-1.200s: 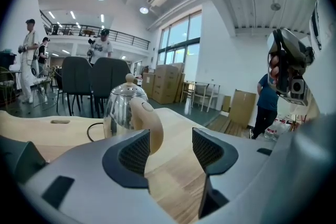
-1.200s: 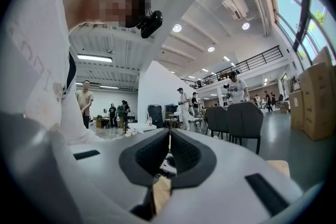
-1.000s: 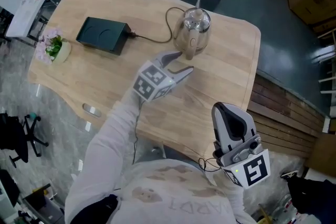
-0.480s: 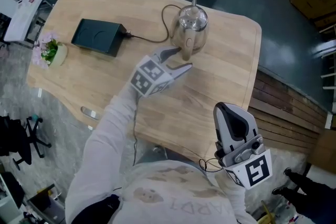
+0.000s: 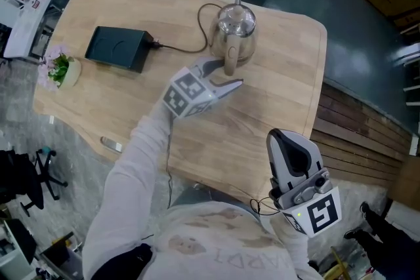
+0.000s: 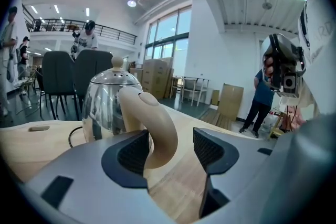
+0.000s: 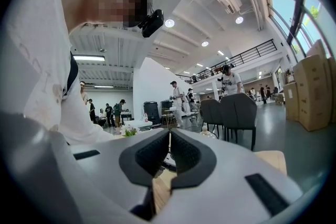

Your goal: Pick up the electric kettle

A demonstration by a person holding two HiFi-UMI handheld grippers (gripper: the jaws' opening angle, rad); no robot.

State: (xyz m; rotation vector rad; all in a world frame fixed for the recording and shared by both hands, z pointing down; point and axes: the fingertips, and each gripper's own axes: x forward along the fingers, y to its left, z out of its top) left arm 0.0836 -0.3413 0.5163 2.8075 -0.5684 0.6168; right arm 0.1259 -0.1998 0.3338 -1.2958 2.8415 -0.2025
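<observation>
No legible text or labels

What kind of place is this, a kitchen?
Probably not: it looks like a big open workspace or lab hall. A railed mezzanine, stacked cardboard boxes and tall windows show beyond the wooden table.

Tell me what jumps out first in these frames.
The shiny steel electric kettle stands at the far side of the wooden table, and the left hand-held gripper is open around its beige handle, not yet clamped. The right hand-held gripper hangs shut near the person's body. A black base lies to the left, its cord running toward the kettle.
</observation>
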